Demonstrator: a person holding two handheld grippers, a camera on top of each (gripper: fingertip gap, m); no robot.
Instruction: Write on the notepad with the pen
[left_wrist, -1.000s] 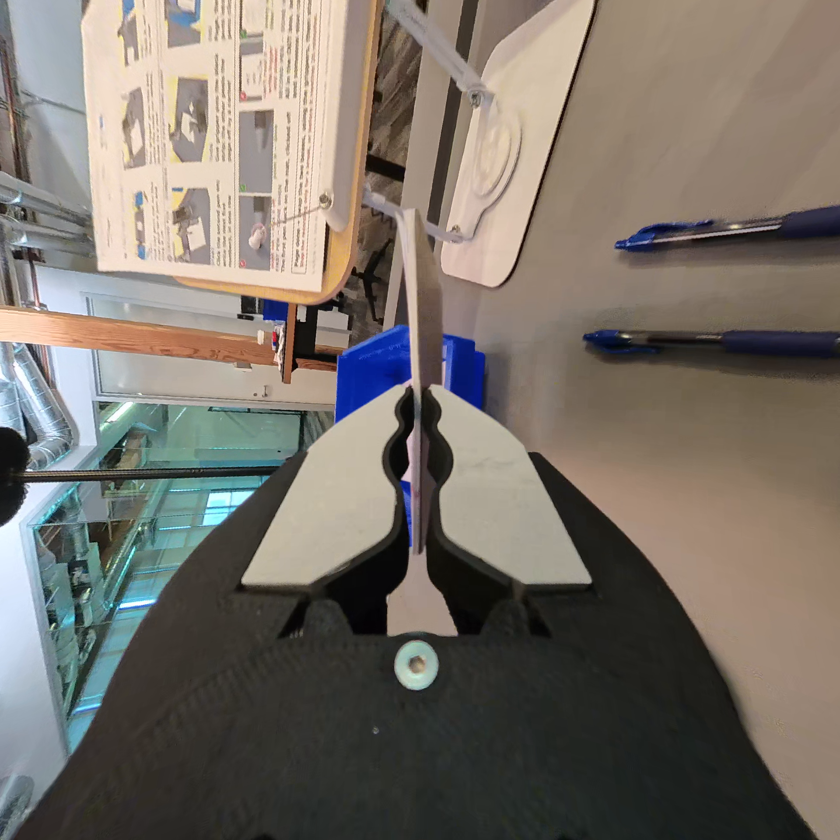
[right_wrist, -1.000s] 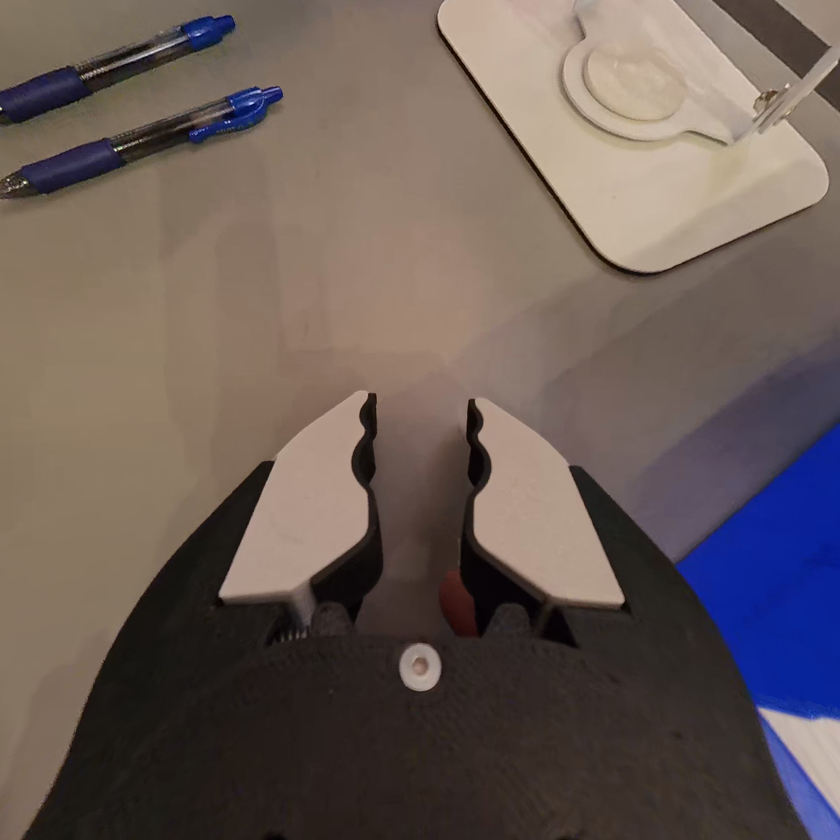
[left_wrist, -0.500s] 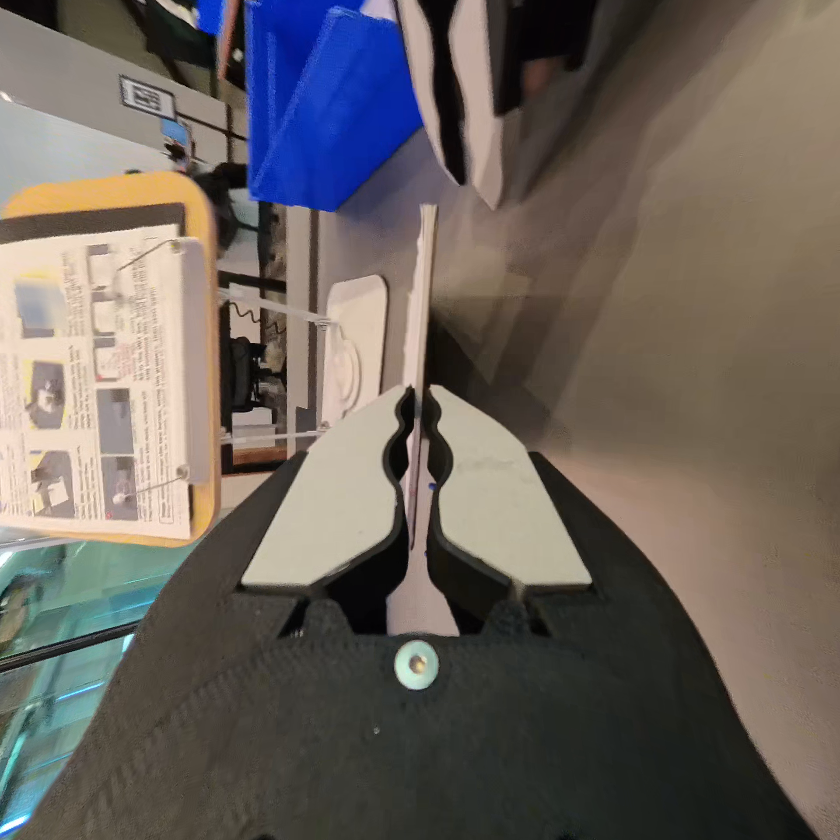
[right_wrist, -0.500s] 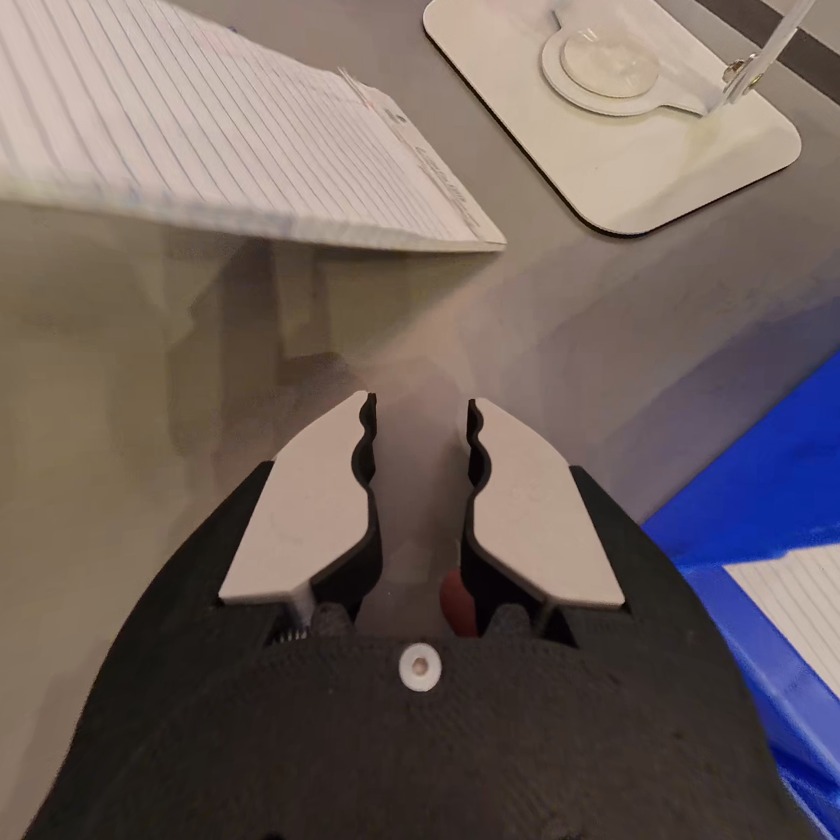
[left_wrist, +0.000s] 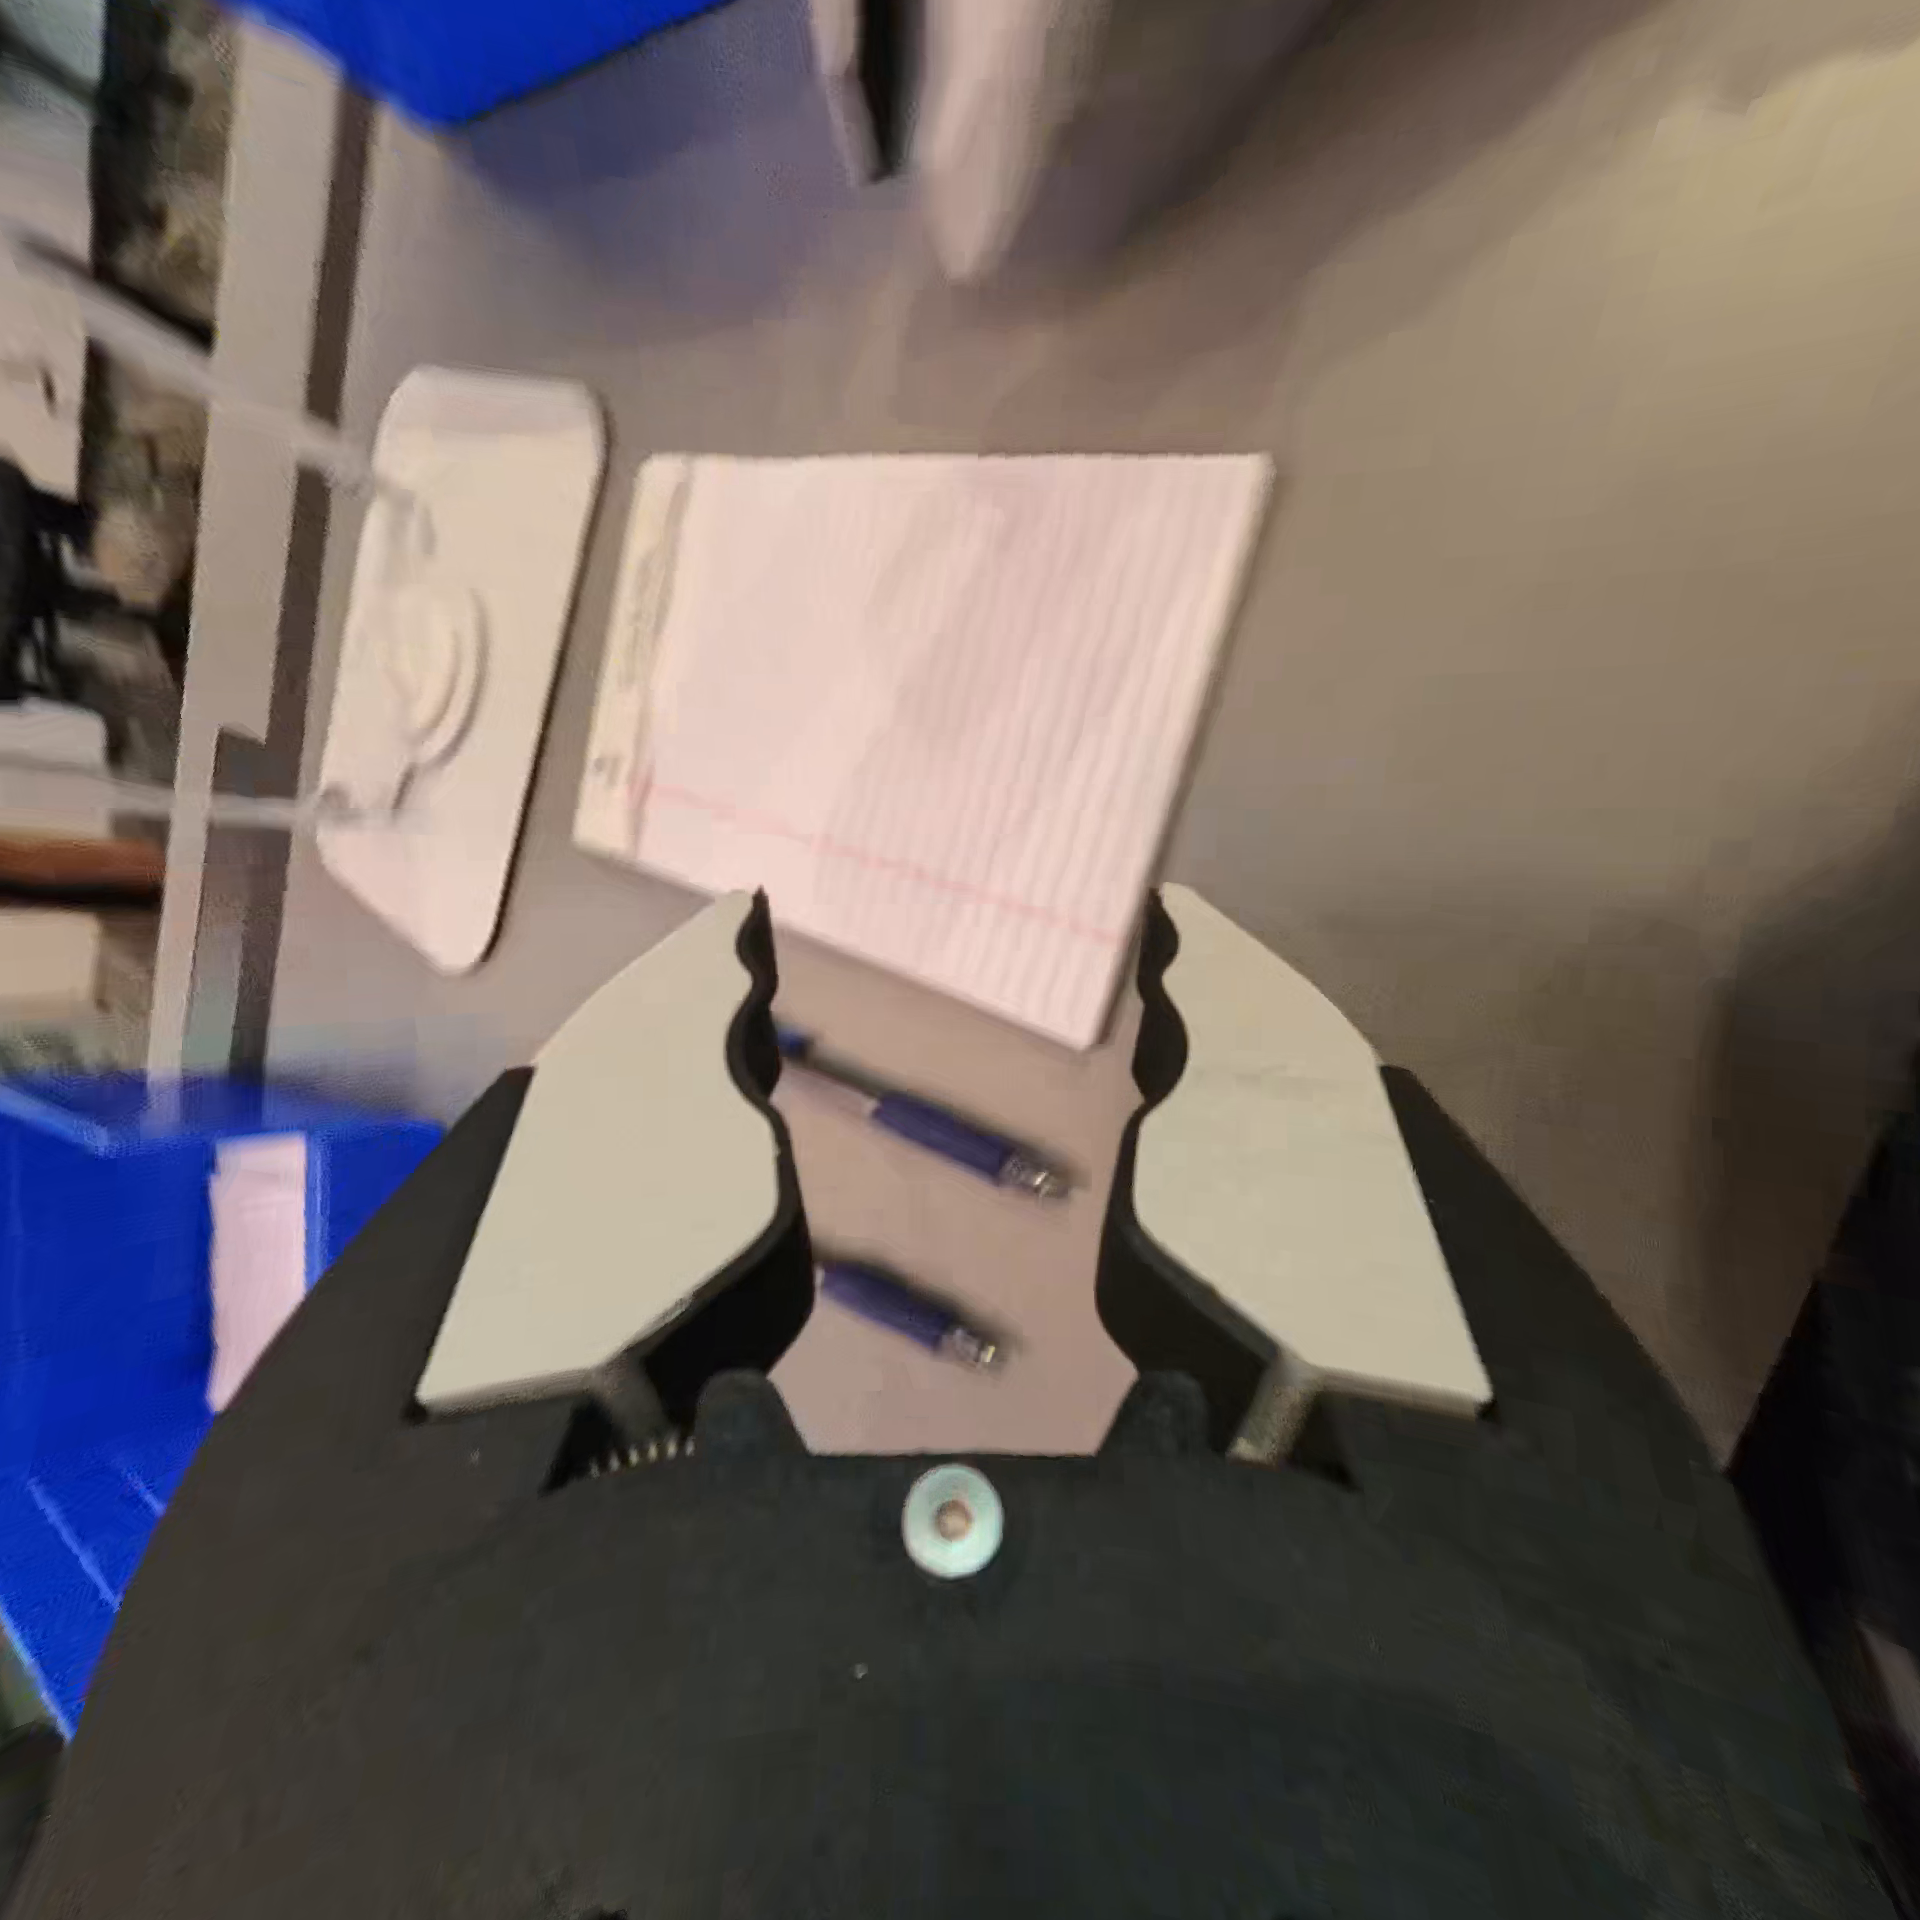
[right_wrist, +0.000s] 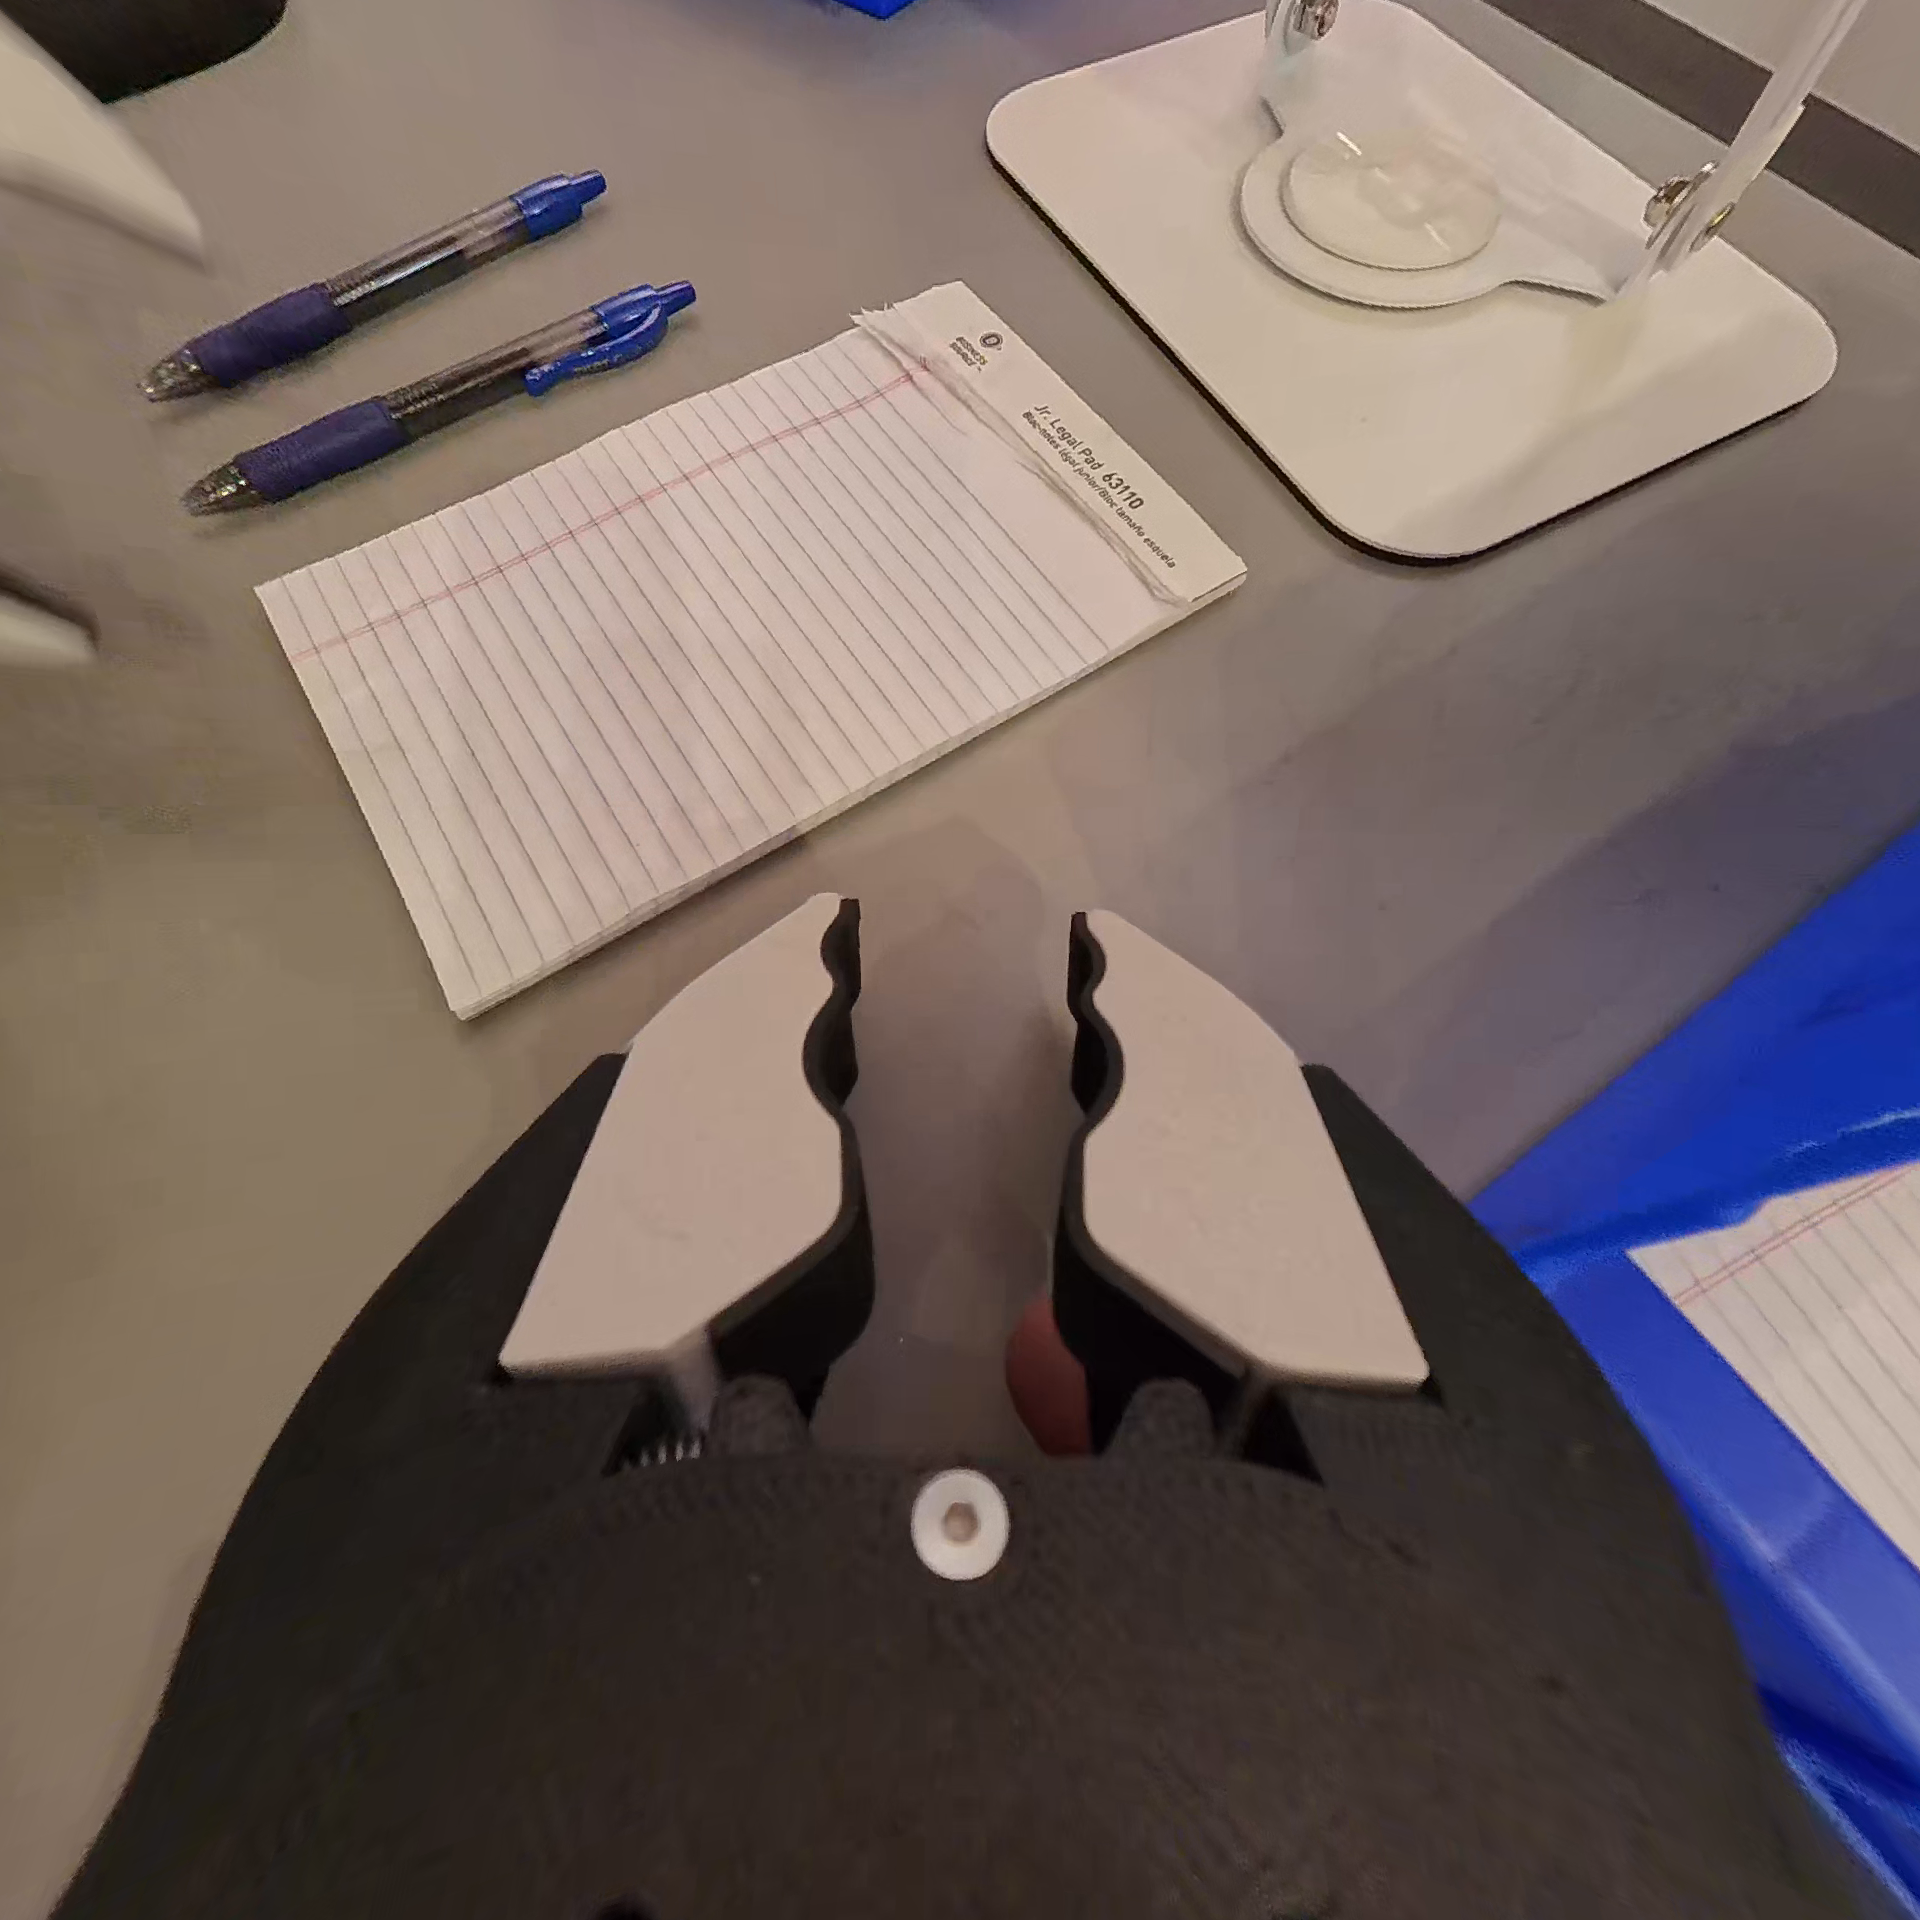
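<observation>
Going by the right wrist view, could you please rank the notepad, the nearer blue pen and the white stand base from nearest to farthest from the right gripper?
From the right gripper:
1. Notepad, lying flat just ahead and to the left.
2. Nearer blue pen, beyond the notepad's far edge, to the left.
3. White stand base, ahead to the right; its distance is close to the pen's, so this order is tentative.

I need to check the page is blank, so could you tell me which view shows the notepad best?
The right wrist view: the notepad lies whole and sharp, its ruled page unmarked. The left wrist view shows it blurred, one corner behind the left gripper.
</observation>
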